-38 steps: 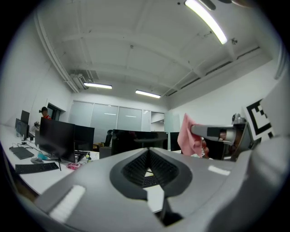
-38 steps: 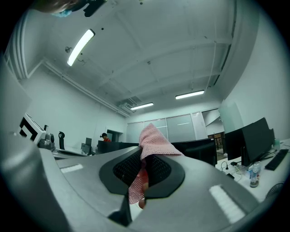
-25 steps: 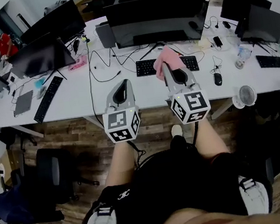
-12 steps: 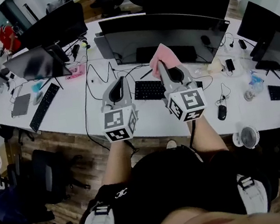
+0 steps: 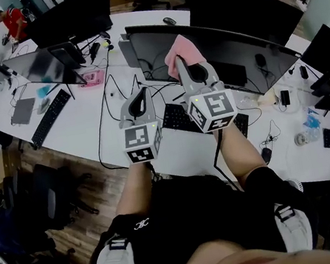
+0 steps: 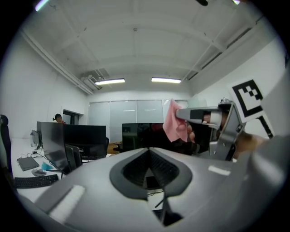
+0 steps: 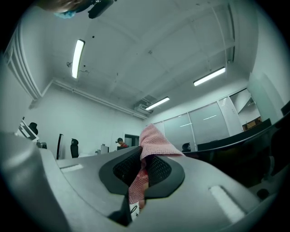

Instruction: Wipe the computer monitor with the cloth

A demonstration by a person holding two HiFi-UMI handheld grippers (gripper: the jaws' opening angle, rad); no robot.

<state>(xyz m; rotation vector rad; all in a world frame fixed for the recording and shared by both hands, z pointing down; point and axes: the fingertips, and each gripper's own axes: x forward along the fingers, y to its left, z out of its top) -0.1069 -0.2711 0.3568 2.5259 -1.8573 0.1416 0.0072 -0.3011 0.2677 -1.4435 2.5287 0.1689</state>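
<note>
A wide dark curved monitor [image 5: 232, 47] stands on the white desk [image 5: 83, 119]. My right gripper [image 5: 184, 65] is shut on a pink cloth [image 5: 176, 51], which it holds up against the left part of the screen near its top edge. In the right gripper view the cloth [image 7: 153, 139] is pinched between the jaws and sticks out above them, with the monitor [image 7: 247, 152] to the right. My left gripper [image 5: 140, 98] hangs lower and to the left, shut and holding nothing. In the left gripper view the cloth [image 6: 172, 123] hangs before the dark screen [image 6: 138, 136].
A black keyboard [image 5: 175, 116] lies under the monitor, with loose cables [image 5: 114, 99] to its left. Other monitors [image 5: 44, 65], a second keyboard [image 5: 51, 116] and a mouse [image 5: 267, 155] are on the desk. An office chair [image 5: 52, 200] stands at my left.
Both grippers have risen and moved forward. The right one carried the pink cloth from over the keyboard up to the monitor's screen.
</note>
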